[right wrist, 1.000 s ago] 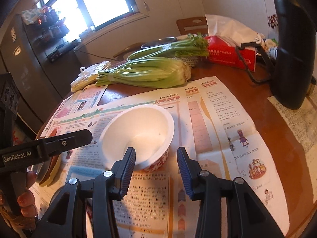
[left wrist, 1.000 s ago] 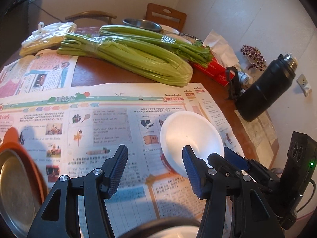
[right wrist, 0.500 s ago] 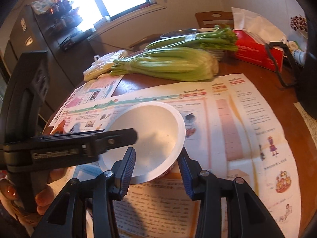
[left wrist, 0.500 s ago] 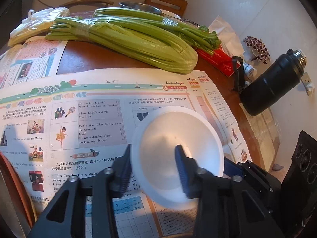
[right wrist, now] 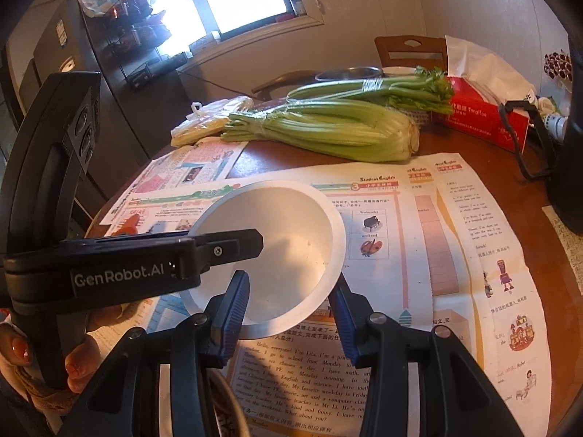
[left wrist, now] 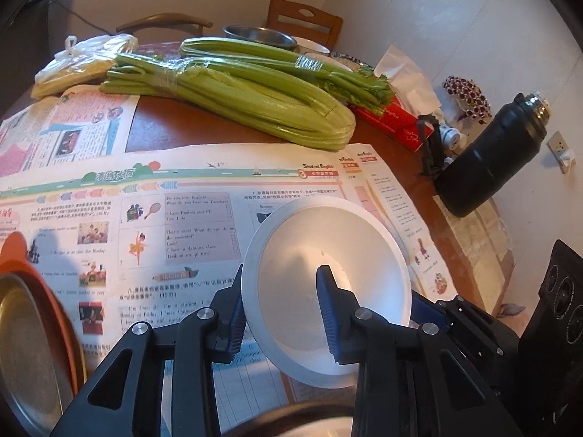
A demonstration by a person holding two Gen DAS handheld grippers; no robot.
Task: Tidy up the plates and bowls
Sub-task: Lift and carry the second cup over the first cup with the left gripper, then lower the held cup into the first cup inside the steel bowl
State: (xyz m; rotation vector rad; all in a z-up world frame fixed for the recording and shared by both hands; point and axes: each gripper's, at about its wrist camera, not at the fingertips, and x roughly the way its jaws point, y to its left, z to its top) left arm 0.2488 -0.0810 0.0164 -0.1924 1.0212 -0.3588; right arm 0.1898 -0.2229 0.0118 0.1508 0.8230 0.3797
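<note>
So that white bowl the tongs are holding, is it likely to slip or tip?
Probably light: the white bowl hangs tilted from the left tongs, which have just been closing and pinch only its rim. It may swing or slip, since the wall looks smooth and thin. The right tongs straddle its other rim, perhaps steadying it. It looks stiff, not floppy.

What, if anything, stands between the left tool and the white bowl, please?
Nothing visible does. The left tool has just been closing its jaws on the wall of the white bowl, one finger inside, one outside. The right tool also straddles the rim.
</note>
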